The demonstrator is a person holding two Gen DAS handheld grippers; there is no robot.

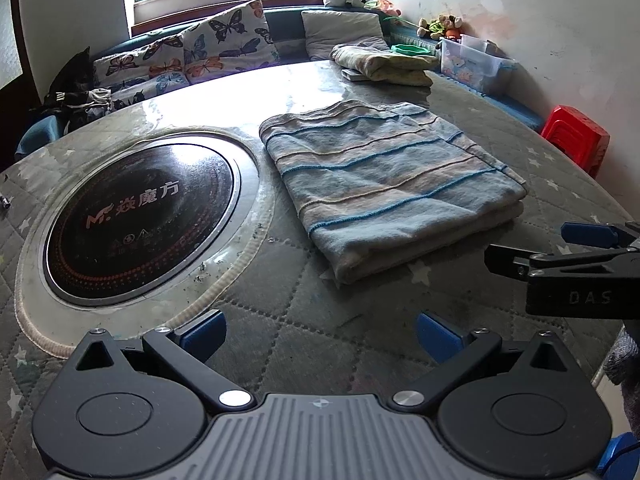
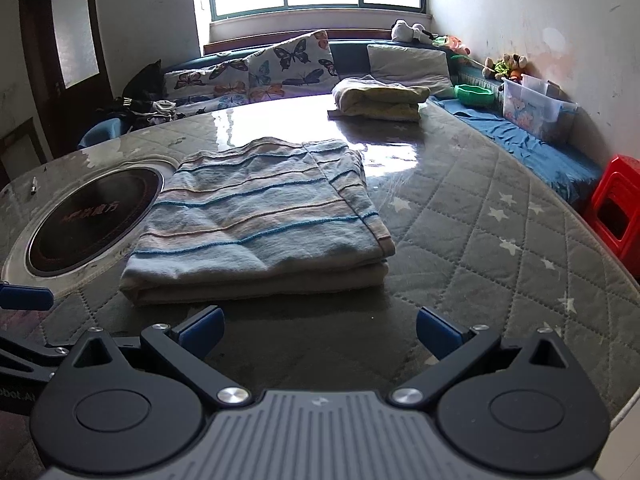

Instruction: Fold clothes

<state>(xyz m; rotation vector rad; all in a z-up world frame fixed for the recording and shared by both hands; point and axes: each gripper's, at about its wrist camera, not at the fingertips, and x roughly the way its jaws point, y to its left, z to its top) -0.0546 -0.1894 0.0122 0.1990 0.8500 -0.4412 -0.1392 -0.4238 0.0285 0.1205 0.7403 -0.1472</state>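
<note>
My left gripper [image 1: 320,336] hung with its blue-padded jaws spread wide and empty above the quilted table cover [image 1: 280,344]. The folded striped garment [image 1: 384,184] lay ahead and to its right, beside the round induction cooktop [image 1: 136,216]. My right gripper [image 2: 320,332], equally wide and empty, faced the garment's near folded edge, not touching.

The right tongs [image 2: 320,334] hang with blue pads wide apart, holding nothing, above the quilted bench [image 2: 480,240]. Just ahead lies a folded striped blanket [image 2: 260,220], beside the round induction cooktop [image 2: 96,216]. A second folded cloth [image 2: 380,100] sits at the far edge
</note>
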